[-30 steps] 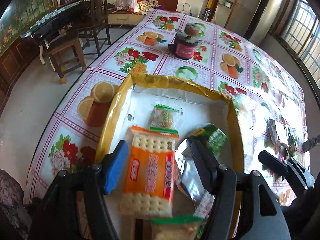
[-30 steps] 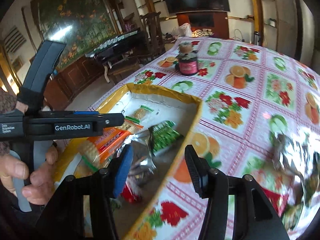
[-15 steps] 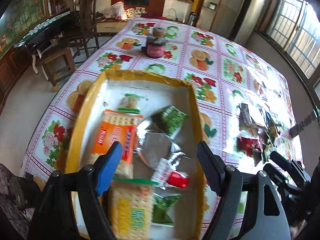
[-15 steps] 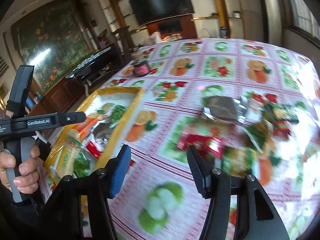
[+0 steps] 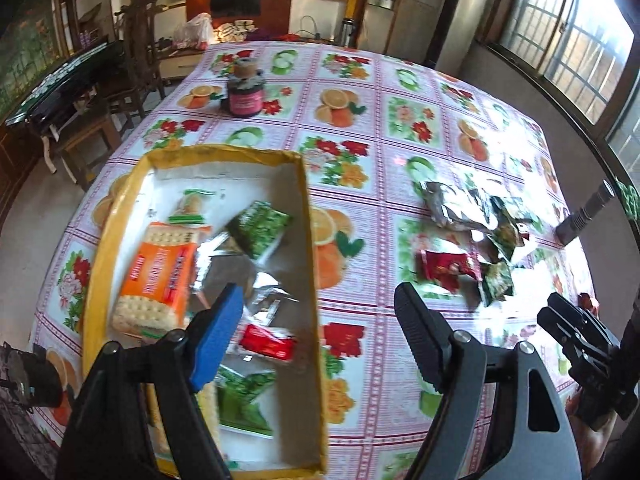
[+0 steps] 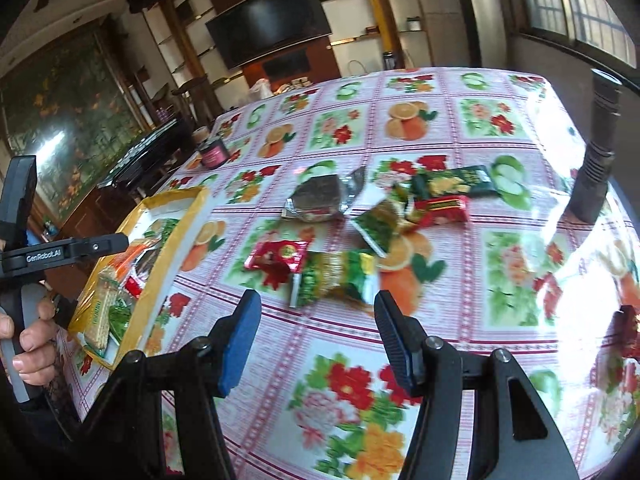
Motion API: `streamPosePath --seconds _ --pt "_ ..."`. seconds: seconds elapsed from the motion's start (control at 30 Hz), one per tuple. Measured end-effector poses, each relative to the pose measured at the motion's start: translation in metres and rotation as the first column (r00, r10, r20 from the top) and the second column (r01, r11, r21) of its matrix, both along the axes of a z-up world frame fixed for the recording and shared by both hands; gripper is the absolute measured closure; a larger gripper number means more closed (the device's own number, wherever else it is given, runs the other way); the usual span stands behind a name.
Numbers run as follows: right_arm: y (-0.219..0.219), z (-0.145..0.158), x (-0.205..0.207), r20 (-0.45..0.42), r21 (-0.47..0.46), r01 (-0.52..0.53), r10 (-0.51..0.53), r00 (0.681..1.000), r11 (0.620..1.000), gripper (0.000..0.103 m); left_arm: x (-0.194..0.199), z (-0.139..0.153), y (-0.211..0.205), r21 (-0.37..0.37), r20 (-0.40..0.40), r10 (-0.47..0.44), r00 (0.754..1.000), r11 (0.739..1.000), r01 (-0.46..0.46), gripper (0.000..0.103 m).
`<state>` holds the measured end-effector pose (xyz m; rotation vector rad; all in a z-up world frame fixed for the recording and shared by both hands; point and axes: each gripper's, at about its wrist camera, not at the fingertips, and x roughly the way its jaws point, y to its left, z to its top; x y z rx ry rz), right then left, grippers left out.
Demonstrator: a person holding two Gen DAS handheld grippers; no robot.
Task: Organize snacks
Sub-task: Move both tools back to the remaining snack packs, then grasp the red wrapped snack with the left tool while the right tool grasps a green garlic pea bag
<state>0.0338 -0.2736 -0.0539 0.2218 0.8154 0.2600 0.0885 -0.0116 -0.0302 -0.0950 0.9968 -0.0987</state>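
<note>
The left gripper (image 5: 320, 332), jaws just widened and empty, hangs over the yellow box's (image 5: 310, 248) right wall. The right gripper (image 6: 318, 340), jaws just spread and empty, faces loose snack packets (image 6: 334, 276) just ahead, apparently not touching.

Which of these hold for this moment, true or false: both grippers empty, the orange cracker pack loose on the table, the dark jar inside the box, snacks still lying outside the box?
1. Both grippers are empty. True: the left gripper and the right gripper stand open with nothing between their pads.
2. The orange cracker pack lies loose on the table. False: it lies inside the yellow box.
3. The dark jar sits in the box. False: it stands on the tablecloth, beyond the box.
4. Snacks still lie outside the box. True: a red packet and others lie there.
</note>
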Motion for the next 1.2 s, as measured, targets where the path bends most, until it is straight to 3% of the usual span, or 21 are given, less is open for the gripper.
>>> streamPosePath --seconds 0.5,1.0,1.2 --pt "-0.015 -0.013 0.006 -0.037 0.016 0.006 -0.006 0.999 1.0 0.044 0.011 -0.027 -0.078 0.072 -0.075 -0.181 0.981 0.98 0.186 0.025" --pt "-0.012 -0.027 0.084 -0.126 0.02 0.091 -0.088 0.988 0.996 0.044 0.053 -0.058 -0.127 0.233 -0.131 -0.279 0.951 0.924 0.304 0.025" --pt "-0.01 -0.037 0.105 -0.146 0.004 0.1 -0.099 0.984 0.995 0.05 0.067 -0.07 -0.142 0.236 -0.155 -0.312 0.938 0.91 0.341 0.025"
